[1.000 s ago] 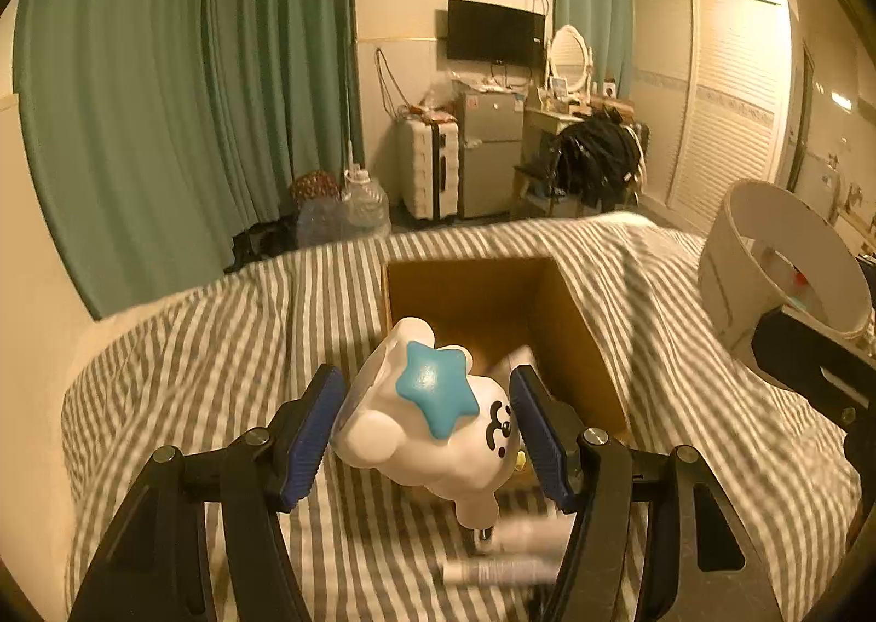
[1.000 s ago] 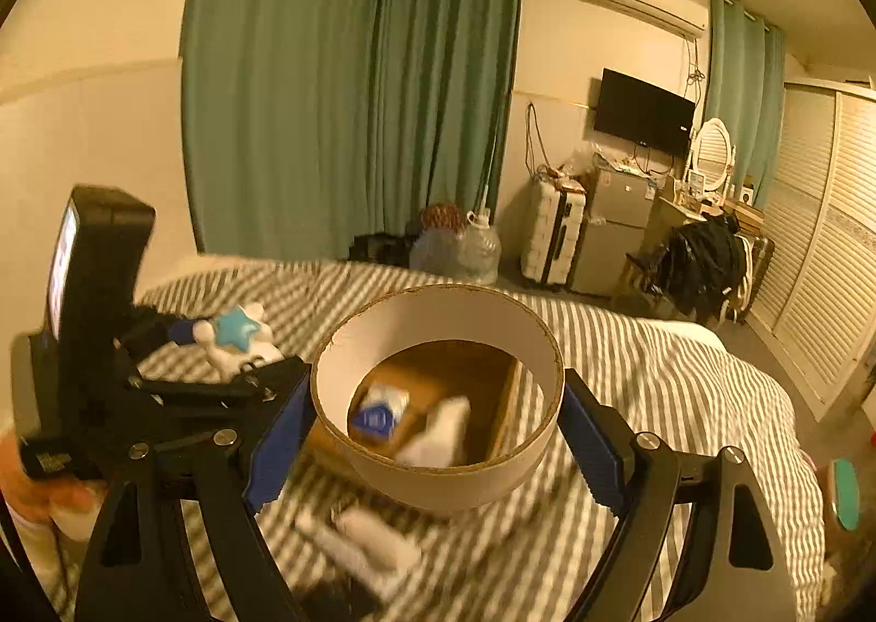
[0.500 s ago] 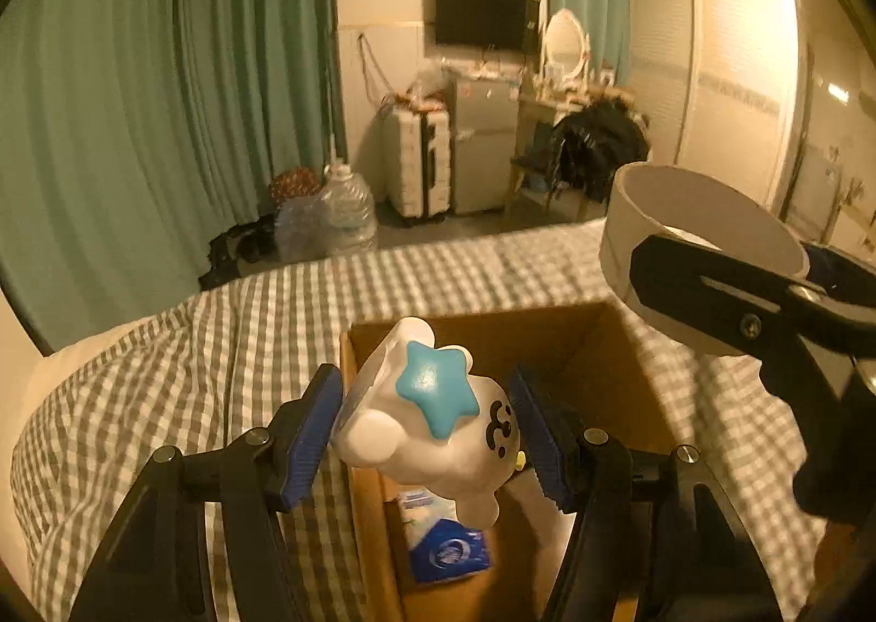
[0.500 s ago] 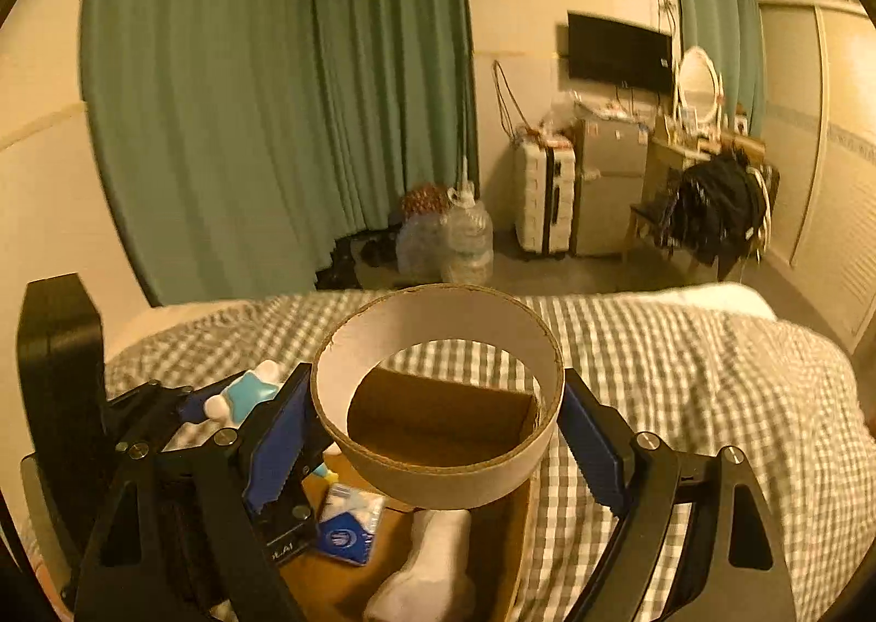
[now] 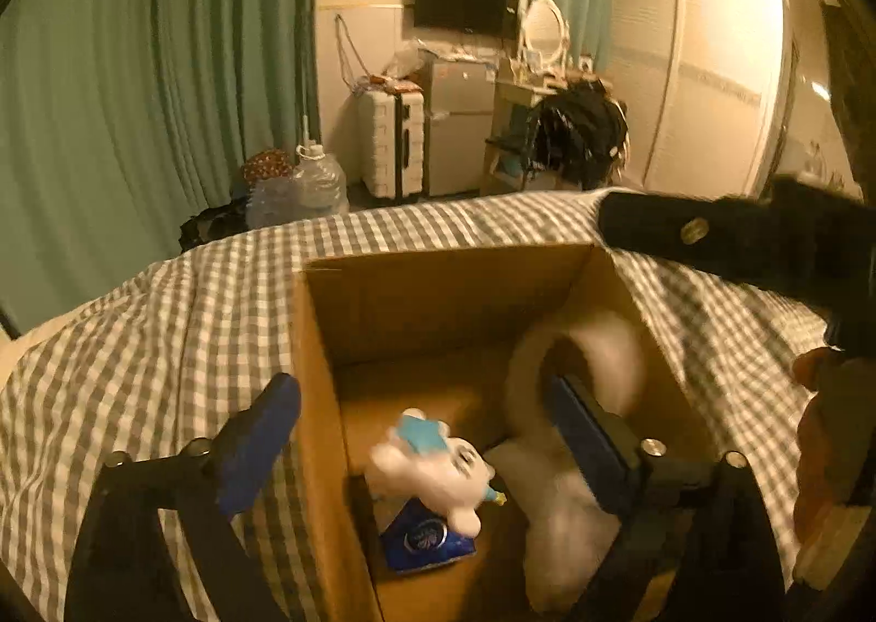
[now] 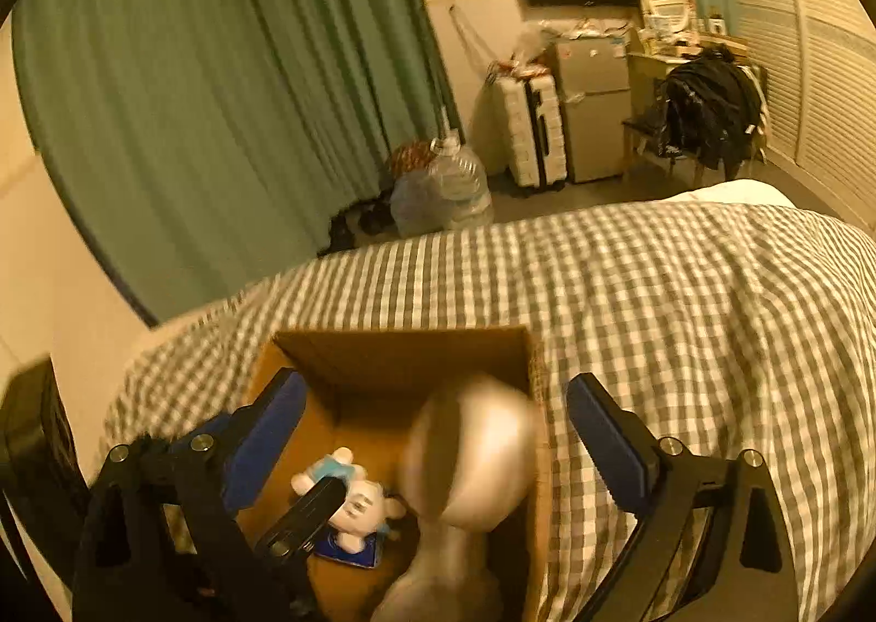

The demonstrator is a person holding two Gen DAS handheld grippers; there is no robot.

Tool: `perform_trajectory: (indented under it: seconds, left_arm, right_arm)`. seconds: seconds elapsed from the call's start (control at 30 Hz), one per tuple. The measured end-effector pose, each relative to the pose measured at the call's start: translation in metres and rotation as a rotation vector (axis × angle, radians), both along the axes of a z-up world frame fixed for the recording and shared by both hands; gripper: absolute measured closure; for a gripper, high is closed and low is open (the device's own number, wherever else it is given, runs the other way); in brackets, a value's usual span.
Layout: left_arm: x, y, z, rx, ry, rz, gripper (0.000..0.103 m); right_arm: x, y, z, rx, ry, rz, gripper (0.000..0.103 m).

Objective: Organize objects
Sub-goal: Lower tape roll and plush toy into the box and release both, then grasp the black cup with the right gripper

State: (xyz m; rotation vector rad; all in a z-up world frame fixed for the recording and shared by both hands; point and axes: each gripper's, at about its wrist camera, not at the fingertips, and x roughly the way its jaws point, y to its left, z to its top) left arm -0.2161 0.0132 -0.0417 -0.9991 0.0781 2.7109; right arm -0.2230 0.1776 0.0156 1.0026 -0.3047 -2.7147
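The white plush toy with a blue star (image 5: 432,463) lies inside the open brown cardboard box (image 5: 323,403) on the grey-and-white checked bedcover (image 5: 164,326), star uppermost, its long axis running across the box, on 1 blue packet (image 5: 424,540). Beside it, 1 wide white cardboard ring (image 5: 580,364), motion-blurred, sits tilted in the box's right side. Half a second ago each was pinched above the box; now the left gripper (image 5: 424,427) and right gripper (image 6: 435,430) both stand spread wide with nothing between the fingers. 2 grippers, 1 toy.
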Motion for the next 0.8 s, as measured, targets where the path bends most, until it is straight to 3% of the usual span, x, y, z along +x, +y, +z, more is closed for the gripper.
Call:
perform_trajectory:
  seconds: [0.17, 0.27, 0.47, 0.6, 0.67, 0.8]
  left_arm:
    - [0.036, -0.023, 0.032, 0.022, 0.051, 0.050, 0.005]
    - [0.064, -0.042, 0.054, 0.031, 0.084, 0.091, 0.003]
    - [0.127, -0.073, 0.064, 0.034, 0.105, 0.174, 0.001]
    - [0.161, -0.077, 0.050, -0.007, 0.100, 0.244, 0.001]
    - [0.175, -0.075, 0.036, -0.045, 0.091, 0.287, 0.001]
    - [0.193, -0.069, -0.004, -0.088, 0.036, 0.283, 0.001]
  right_arm:
    - [0.042, 0.015, 0.040, -0.012, 0.077, -0.035, 0.006]
    - [0.075, 0.019, 0.063, 0.036, 0.122, -0.045, 0.006]
    - [0.150, 0.012, 0.086, 0.138, 0.179, -0.008, 0.006]
    - [0.194, -0.002, 0.069, 0.203, 0.162, 0.037, 0.006]
    - [0.212, -0.011, 0.044, 0.217, 0.122, 0.060, 0.006]
    - [0.224, -0.025, -0.013, 0.221, -0.017, 0.093, 0.006]
